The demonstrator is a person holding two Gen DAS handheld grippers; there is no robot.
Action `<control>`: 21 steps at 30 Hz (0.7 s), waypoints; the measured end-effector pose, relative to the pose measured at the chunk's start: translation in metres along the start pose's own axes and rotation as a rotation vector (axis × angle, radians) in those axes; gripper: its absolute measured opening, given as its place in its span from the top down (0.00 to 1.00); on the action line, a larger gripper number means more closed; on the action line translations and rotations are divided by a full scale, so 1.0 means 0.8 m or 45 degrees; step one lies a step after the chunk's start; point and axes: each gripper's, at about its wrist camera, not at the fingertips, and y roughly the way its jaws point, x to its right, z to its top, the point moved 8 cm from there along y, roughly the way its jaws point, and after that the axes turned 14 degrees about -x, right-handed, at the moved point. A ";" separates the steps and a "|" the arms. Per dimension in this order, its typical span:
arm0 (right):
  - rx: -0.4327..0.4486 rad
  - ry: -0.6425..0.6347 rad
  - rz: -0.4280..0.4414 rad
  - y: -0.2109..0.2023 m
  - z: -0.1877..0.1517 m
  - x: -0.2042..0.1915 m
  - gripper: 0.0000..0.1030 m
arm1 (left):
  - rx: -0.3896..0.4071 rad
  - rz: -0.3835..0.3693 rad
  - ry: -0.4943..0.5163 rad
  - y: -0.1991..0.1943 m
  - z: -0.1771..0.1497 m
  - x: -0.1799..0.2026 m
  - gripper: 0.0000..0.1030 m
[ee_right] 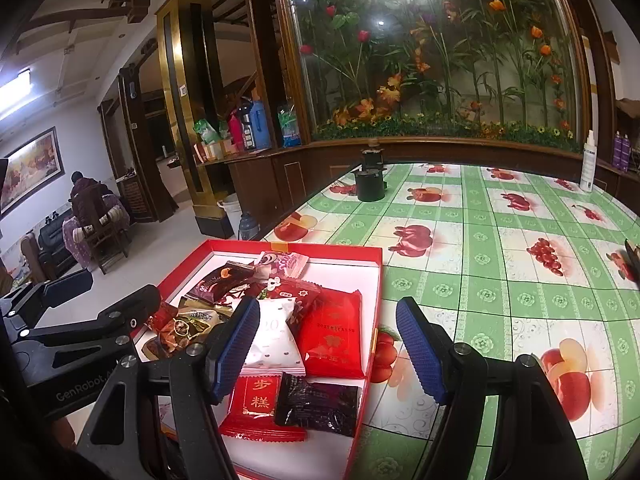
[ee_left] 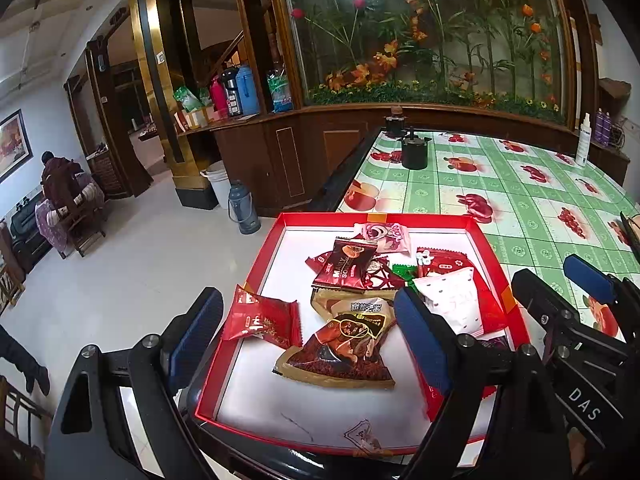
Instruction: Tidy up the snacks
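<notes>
A red-rimmed white tray (ee_left: 372, 219) sits at the table's near left corner and holds several snack packets. My left gripper (ee_left: 308, 336) is open over the tray, its fingers either side of a small red packet (ee_left: 262, 318) and a brown chestnut packet (ee_left: 344, 350). A white dotted packet (ee_left: 454, 300) lies to the right. My right gripper (ee_right: 328, 348) is open over the tray's right rim (ee_right: 376, 304), above the white packet (ee_right: 276, 338), a large red packet (ee_right: 332, 336), a dark purple packet (ee_right: 318, 402) and a small red cake packet (ee_right: 256, 408).
The table has a green checked fruit-print cloth (ee_right: 500, 264). A black pot (ee_right: 370, 184) stands at its far left edge, a white spray bottle (ee_right: 588, 162) at the far right. Beyond are a wooden cabinet and a flower display. Floor drops off to the left.
</notes>
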 end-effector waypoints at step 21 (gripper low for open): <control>-0.029 -0.033 0.003 0.013 -0.004 -0.016 0.30 | -0.040 0.037 -0.036 0.024 -0.003 -0.020 0.14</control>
